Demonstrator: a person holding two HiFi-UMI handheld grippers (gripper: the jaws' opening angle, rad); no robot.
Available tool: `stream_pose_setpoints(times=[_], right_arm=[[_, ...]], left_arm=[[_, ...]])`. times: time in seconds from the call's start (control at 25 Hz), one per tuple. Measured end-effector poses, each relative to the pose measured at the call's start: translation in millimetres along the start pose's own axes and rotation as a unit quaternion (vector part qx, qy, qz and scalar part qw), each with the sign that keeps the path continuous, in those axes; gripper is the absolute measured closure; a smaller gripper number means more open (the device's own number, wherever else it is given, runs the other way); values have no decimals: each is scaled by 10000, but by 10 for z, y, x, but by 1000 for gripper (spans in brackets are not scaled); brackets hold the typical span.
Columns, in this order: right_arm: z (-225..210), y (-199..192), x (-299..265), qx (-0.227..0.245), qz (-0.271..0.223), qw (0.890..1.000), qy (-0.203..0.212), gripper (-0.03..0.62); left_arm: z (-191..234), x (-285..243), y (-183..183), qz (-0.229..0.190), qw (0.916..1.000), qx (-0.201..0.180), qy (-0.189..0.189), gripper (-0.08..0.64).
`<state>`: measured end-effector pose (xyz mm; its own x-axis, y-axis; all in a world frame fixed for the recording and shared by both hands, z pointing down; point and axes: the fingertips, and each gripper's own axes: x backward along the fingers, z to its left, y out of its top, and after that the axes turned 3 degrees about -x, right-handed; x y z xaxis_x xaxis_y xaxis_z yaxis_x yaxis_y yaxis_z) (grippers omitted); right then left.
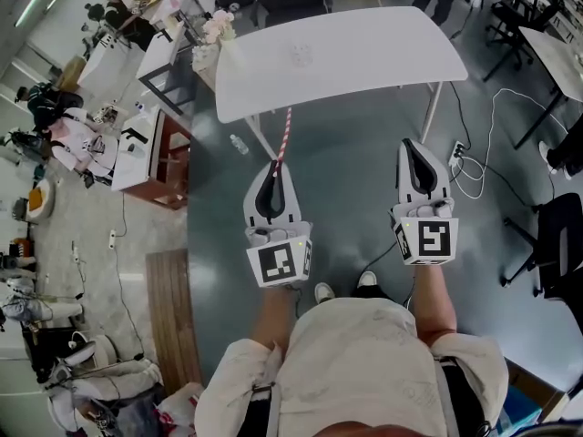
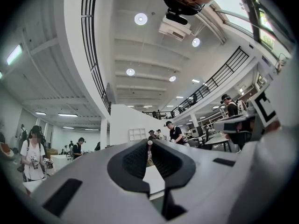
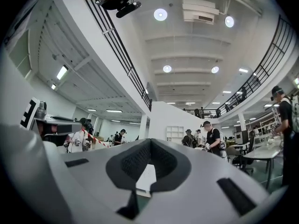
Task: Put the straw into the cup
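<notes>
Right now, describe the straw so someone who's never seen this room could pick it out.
Find the white table at the top of the head view. Below its near edge the left tongs point at it, shut on the straw. It is a thin stick with red and white stripes, unlike the plain white tongs.

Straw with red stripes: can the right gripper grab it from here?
Probably yes. The straw sticks out past the left gripper, which is shut on its near end, and nothing stands between it and the right gripper. But the right gripper's jaws are shut, so they must open first.
</notes>
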<state>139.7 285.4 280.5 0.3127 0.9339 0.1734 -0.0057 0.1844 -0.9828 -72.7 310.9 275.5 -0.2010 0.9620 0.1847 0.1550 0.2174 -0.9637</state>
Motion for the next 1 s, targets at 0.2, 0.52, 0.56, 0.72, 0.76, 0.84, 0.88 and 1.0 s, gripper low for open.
stream_pose_setpoints(times=[0.2, 0.52, 0.56, 0.72, 0.76, 0.84, 0.88, 1.0], right_arm=[[-370, -104, 39, -189, -60, 9998, -12, 591], [-820, -218, 56, -408, -63, 9991, 55, 591], [-852, -231, 36, -410, -63, 9991, 67, 591], [-895, -285, -67, -461, -41, 9989, 89, 591], [-904, -301, -95, -466, -37, 9989, 96, 591], [-932, -328, -159, -481, 1, 9988, 87, 591], [-943, -341, -197, -489, 16, 9988, 81, 591], [-937, -396, -331, -459, -2, 9989, 85, 591]], left_arm=[[-299, -138, 7, 51, 9999, -95, 51, 537], [-657, -287, 3, 160, 9996, -125, 216, 537], [-677, -309, -1, 167, 9995, -125, 229, 537], [-678, -405, -55, 230, 9994, -140, 237, 537], [-674, -433, -74, 240, 9993, -135, 243, 537], [-668, -504, -106, 244, 9993, -122, 252, 537], [-662, -544, -122, 240, 9993, -118, 252, 537], [-613, -677, -195, 219, 9995, -83, 230, 537]])
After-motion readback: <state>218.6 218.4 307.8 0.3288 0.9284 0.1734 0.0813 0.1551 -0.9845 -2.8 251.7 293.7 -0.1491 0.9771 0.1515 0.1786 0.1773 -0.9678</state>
